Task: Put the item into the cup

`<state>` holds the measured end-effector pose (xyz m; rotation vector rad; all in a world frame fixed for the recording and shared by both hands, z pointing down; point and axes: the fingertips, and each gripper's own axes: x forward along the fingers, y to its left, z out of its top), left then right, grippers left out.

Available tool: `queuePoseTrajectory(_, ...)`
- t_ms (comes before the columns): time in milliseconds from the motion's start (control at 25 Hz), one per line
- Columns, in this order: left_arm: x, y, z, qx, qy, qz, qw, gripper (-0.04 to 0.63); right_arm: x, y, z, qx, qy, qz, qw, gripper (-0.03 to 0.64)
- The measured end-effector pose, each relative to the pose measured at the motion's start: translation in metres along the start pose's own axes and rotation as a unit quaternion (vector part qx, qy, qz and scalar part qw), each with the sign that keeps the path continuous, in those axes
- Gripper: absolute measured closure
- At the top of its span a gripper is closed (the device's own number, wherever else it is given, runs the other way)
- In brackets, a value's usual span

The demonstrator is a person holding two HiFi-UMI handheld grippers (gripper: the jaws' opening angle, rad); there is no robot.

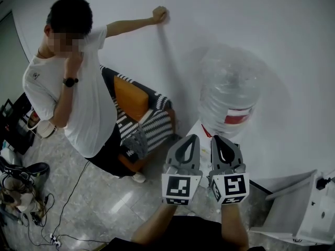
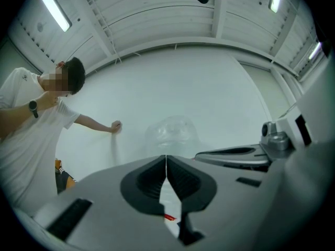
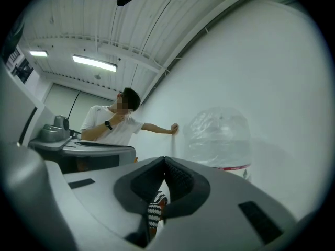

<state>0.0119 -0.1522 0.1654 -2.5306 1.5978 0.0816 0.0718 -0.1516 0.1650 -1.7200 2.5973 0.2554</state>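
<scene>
Low in the centre of the head view, the left hand-held gripper (image 1: 190, 138) and the right hand-held gripper (image 1: 218, 138) sit side by side, tips toward a plain white wall (image 1: 261, 20). Each gripper view shows its ribbed black jaws pressed together at the tips with nothing between them. Just beyond them, in the centre right, stands a large clear plastic water bottle with a red band (image 1: 230, 88). At upper left a person in a white T-shirt (image 1: 89, 98) leans one fist on the wall, beside a chair with an orange and black-and-white striped cushion (image 1: 152, 120). A white open bin (image 1: 293, 208) fills the lower right corner. No view shows the cup or the item
</scene>
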Motion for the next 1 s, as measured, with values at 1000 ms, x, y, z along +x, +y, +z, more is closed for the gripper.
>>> queuePoseTrajectory(1000,0.026,0.001,-0.014,-0.009,0.008,0.000,0.9999,0.580,0.018,-0.014,-0.013,-0.008,0.009,0.006,1.000,0.607)
